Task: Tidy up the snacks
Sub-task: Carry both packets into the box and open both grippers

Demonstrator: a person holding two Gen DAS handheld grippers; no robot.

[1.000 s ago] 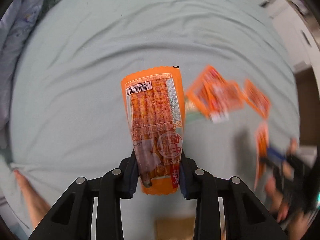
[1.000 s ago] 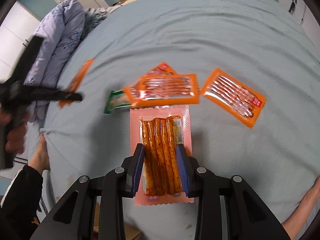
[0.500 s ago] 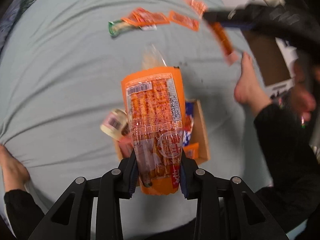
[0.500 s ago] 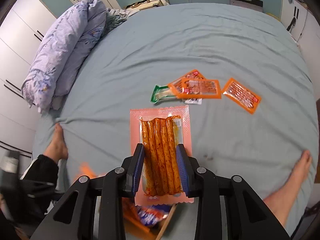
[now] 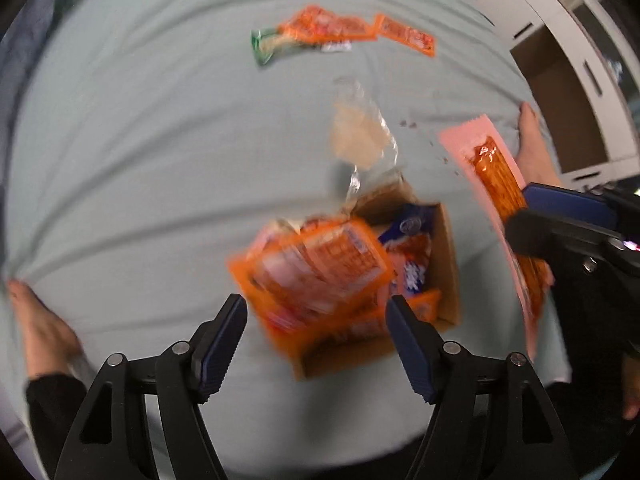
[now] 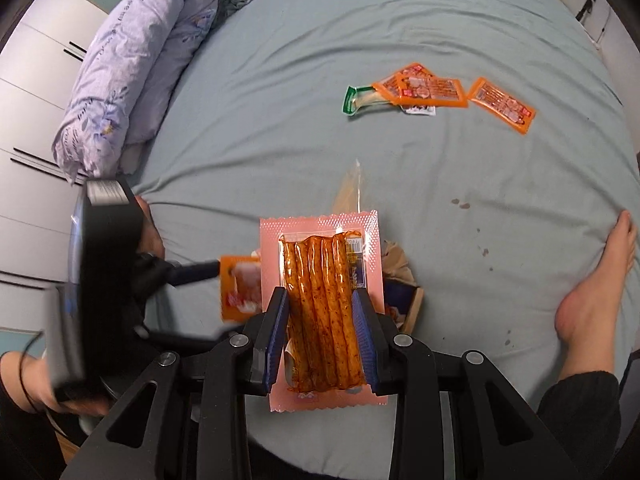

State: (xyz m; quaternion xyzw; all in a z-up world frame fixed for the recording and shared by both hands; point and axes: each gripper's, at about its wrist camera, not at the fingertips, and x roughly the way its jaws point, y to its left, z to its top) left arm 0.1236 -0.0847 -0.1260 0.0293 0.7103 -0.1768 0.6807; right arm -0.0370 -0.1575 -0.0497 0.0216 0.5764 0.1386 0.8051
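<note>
My left gripper [image 5: 316,336] has just opened; its orange snack packet [image 5: 312,272], blurred, sits free over the cardboard box [image 5: 446,264] near the bed's [image 6: 280,92] near edge. My right gripper [image 6: 320,332] clamps the pink sausage-stick packet [image 6: 320,304].

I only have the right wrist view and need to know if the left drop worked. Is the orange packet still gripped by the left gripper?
Observer: No. The left gripper has just been opening; its jaws stand wide and the orange packet is loose, blurred, over the cardboard box.
Operator: Is the box empty?
Observer: No, a blue and white packet already lies inside it.
Operator: Anything beside the box I can't make out?
Observer: A crumpled clear wrapper lies on the bed sheet just beyond it.
Operator: And my own grip?
Observer: The right gripper is clamped on the pink packet of red sticks.
</note>
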